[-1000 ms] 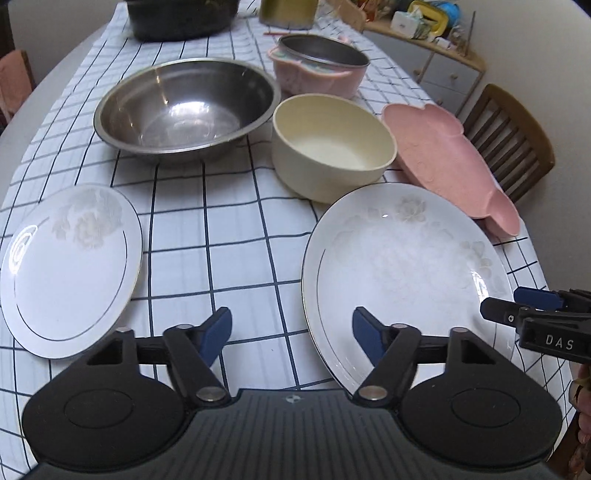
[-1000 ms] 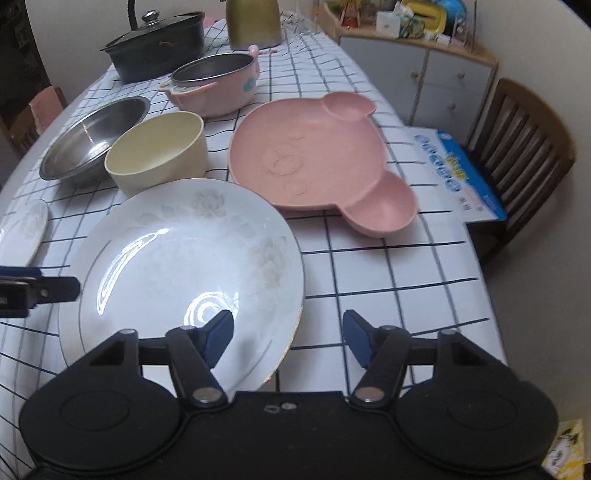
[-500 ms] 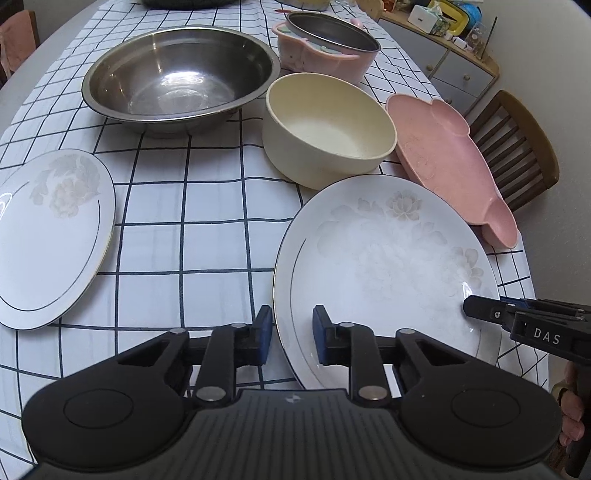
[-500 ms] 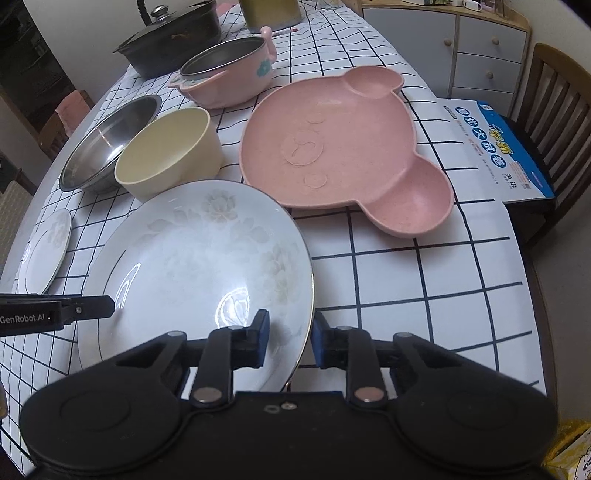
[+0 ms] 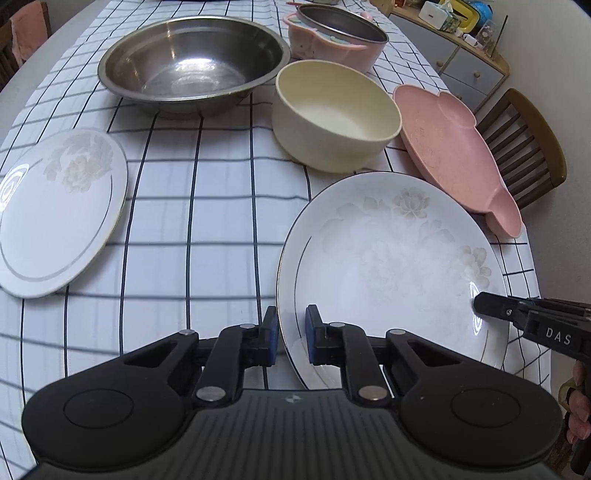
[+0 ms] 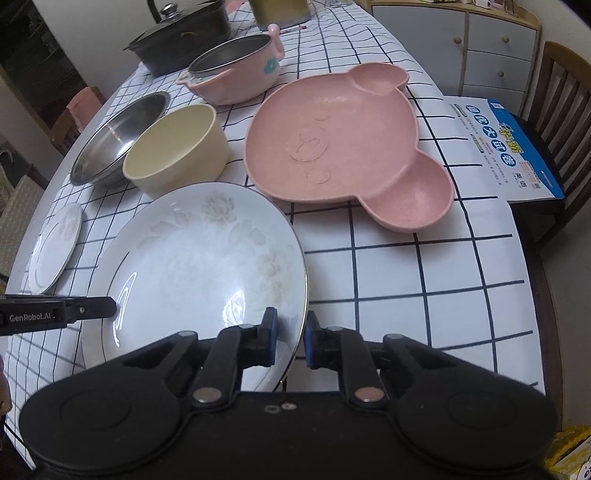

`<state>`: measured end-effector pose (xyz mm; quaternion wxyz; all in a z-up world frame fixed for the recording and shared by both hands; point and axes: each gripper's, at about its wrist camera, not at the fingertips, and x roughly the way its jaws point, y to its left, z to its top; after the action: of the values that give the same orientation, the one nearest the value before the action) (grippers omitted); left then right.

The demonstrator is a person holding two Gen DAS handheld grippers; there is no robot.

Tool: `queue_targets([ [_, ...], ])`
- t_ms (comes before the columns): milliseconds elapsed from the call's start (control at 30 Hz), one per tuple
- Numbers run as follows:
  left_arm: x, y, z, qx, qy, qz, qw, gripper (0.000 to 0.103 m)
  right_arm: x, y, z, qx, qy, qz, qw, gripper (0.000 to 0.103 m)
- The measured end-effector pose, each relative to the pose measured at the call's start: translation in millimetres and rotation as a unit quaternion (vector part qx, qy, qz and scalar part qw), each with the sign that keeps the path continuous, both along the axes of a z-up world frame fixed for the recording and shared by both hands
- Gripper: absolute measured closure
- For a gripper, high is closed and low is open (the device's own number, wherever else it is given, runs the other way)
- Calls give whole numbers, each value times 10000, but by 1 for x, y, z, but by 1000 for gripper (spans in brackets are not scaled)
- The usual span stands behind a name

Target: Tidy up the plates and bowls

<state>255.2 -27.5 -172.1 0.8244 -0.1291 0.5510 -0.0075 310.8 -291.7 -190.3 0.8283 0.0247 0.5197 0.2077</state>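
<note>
A large white plate (image 5: 391, 266) with faint flowers is held at two sides; it also shows in the right wrist view (image 6: 199, 266). My left gripper (image 5: 290, 339) is shut on its left rim. My right gripper (image 6: 290, 339) is shut on its right rim. A small white plate (image 5: 55, 214) lies on the checked tablecloth to the left. A cream bowl (image 5: 336, 114), a steel bowl (image 5: 192, 62) and a pink bear-shaped plate (image 6: 340, 147) stand beyond.
A pink pot (image 6: 236, 70) and a black lidded pot (image 6: 181, 33) stand at the far end of the table (image 6: 424, 280). A wooden chair (image 6: 557, 92) holding a blue package (image 6: 506, 147) is at the right edge. A cabinet (image 6: 480, 40) is behind.
Both grippers were open a second ago and have shut on opposite rims of the large plate. The plate now looks slightly raised and tilted.
</note>
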Motion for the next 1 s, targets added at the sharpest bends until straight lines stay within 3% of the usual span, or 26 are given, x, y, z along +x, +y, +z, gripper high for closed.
queue_targets([
  [333,-58,-18,6,-65,150,-223,9996,89,-45,-25,9,85,202,234,9995,90],
  [500,-78,-27,11,10,195,-554,9983,89,-67,-34,10,92,306,278,9991,90],
  [1000,-86,-26,4,-188,425,-768,9960,89,-90,-42,5,8,406,502,9979,90],
])
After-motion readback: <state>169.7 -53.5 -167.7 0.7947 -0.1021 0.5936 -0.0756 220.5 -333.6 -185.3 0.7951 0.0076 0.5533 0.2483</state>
